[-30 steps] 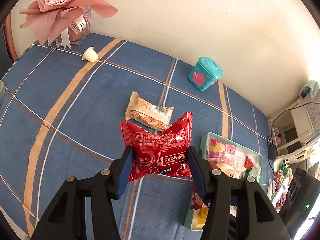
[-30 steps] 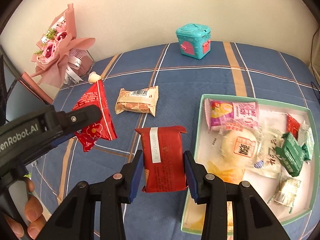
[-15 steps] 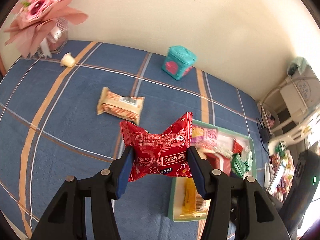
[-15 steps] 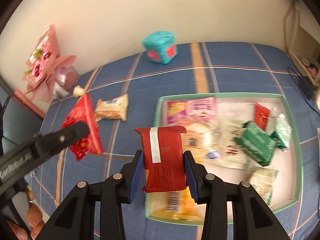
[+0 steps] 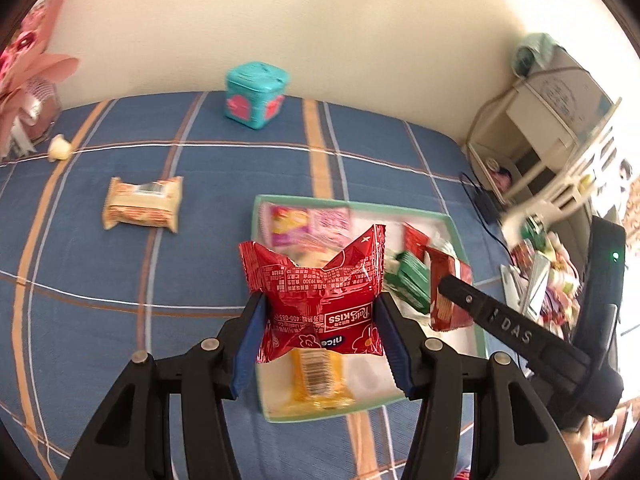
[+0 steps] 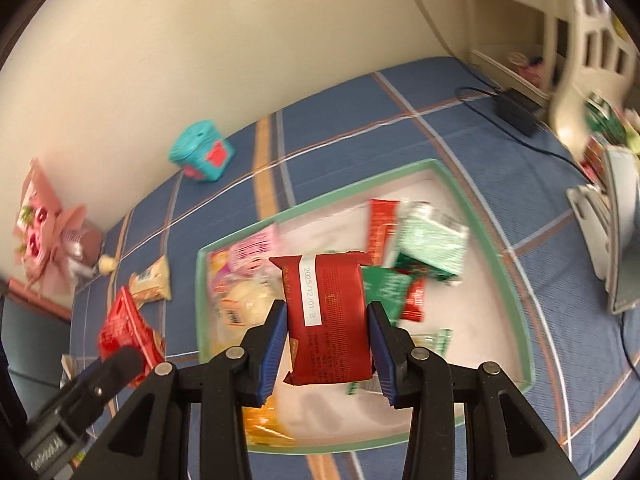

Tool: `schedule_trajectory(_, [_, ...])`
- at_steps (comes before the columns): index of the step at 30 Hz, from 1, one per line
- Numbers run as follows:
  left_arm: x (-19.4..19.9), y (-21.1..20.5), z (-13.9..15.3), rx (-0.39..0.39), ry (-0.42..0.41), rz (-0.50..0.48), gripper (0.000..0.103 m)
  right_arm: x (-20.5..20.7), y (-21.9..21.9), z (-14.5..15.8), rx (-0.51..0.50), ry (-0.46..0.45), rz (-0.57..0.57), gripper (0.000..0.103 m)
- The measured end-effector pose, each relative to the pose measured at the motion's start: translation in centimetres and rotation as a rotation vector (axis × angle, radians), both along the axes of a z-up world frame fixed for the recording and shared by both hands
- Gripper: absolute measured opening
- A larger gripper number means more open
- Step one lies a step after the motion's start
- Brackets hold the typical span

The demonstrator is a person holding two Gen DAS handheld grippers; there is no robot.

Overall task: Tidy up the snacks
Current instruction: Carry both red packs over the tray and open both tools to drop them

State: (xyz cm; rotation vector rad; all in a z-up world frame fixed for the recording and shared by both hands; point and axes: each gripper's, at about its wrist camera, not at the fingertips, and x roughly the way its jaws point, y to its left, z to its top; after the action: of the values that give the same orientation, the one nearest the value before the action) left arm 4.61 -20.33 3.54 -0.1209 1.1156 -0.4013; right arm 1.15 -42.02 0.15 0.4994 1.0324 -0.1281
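Observation:
My left gripper (image 5: 318, 330) is shut on a bright red snack bag (image 5: 316, 300) and holds it above the near left part of the green-rimmed tray (image 5: 352, 204). My right gripper (image 6: 326, 340) is shut on a dark red snack packet (image 6: 326, 316) above the tray (image 6: 480, 216), which holds several snacks. The dark red packet also shows in the left wrist view (image 5: 450, 292), and the bright red bag in the right wrist view (image 6: 126, 330). A beige biscuit pack (image 5: 142, 204) lies on the blue plaid cloth left of the tray.
A teal toy box (image 5: 256, 94) stands by the wall. A pink bouquet (image 5: 24, 80) and a small cream cup (image 5: 60, 148) sit at the far left. A black adapter with cable (image 6: 516, 110) and cluttered shelves (image 5: 556, 128) are at the right.
Both grippers have moved right with their packets, from over the bare cloth to above the tray. The right gripper now hangs over the tray's middle.

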Motion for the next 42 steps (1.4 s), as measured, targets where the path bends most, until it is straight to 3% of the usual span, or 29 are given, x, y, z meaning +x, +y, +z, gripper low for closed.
schedule_trajectory(9, [-1.2,-3.5,-0.3,0.02,-0.017,-0.075,0.057,-1.2,-2.8,-0.2,0.006,0.002,-0.058,0.043])
schedule_trajectory(18, [-1.5,-6.5,-2.3,0.068,-0.003,-0.126,0.057,-1.0,-2.3,-1.5,0.01,0.053,-0.039,0.043])
schedule_trajectory(36, [-1.4,-7.8,-4.9,0.14,0.031,-0.154,0.058,-0.4,-1.4,-3.2,0.023,0.11,-0.006,0.043])
schedule_trajectory(38, [-1.4,-7.8,-4.9,0.138,0.034,-0.155,0.06,-0.4,-1.4,-3.1,0.021,0.108,-0.007,0.043])
schedule_trajectory(40, [-1.4,-8.0,-4.7,0.137,0.029,-0.158,0.07,-0.4,-1.4,-3.0,0.016,0.105,-0.009,0.043])
schedule_trajectory(42, [-1.5,-8.0,-4.6,0.139,0.025,-0.161,0.071,-0.4,-1.3,-2.9,0.015,0.102,-0.009,0.043])
